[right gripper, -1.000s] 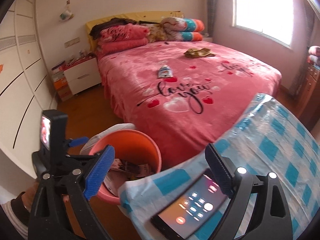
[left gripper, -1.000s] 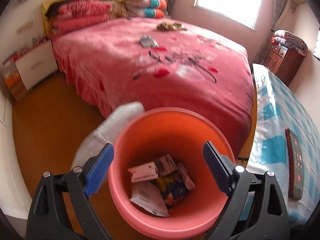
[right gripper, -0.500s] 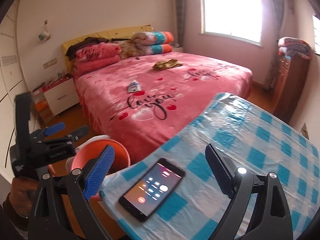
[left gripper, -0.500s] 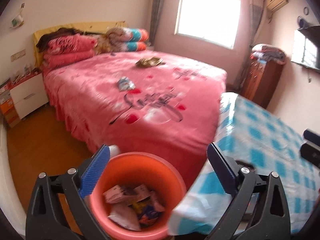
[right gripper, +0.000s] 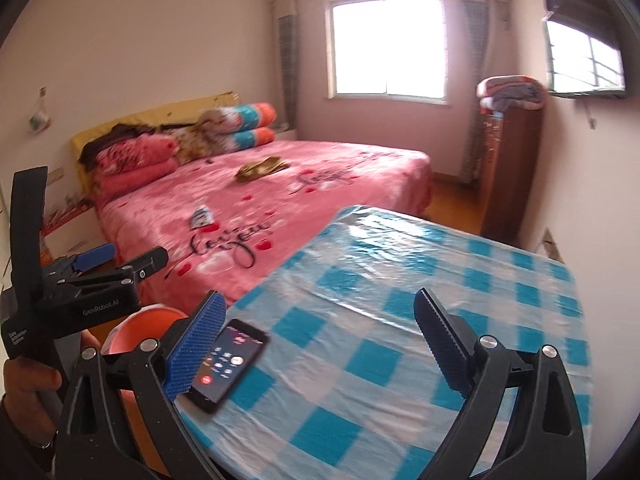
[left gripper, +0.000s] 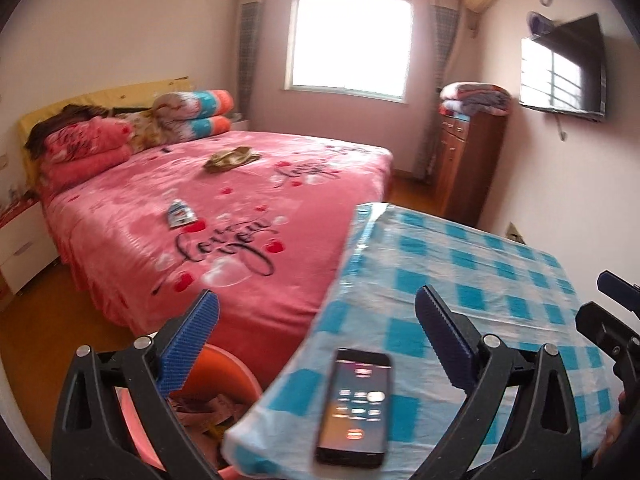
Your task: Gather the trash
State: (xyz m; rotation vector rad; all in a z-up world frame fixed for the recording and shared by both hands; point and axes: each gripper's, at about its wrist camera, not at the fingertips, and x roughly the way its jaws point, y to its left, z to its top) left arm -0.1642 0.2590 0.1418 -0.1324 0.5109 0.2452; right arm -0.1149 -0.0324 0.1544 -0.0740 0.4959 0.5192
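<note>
Both grippers are held spread wide and grasp nothing. Between the fingertips of the left gripper (left gripper: 316, 322), close in, a black smartphone (left gripper: 356, 404) with a lit screen lies flat on a table (left gripper: 500, 280) covered in blue-and-white check. Just below its left finger stands an orange bucket (left gripper: 236, 372) on the floor, partly under the table edge, with crumpled wrappers (left gripper: 208, 410) inside. The right gripper (right gripper: 316, 324) hovers over the same table, the phone touching or just behind its left finger. Farther ahead of both is a pink bed (left gripper: 240, 208). On it, well beyond the fingertips, lie a small white-and-blue packet (left gripper: 180, 213) and, farther still, a crumpled olive-brown piece (left gripper: 231, 158) near the pillows (left gripper: 192, 114).
</note>
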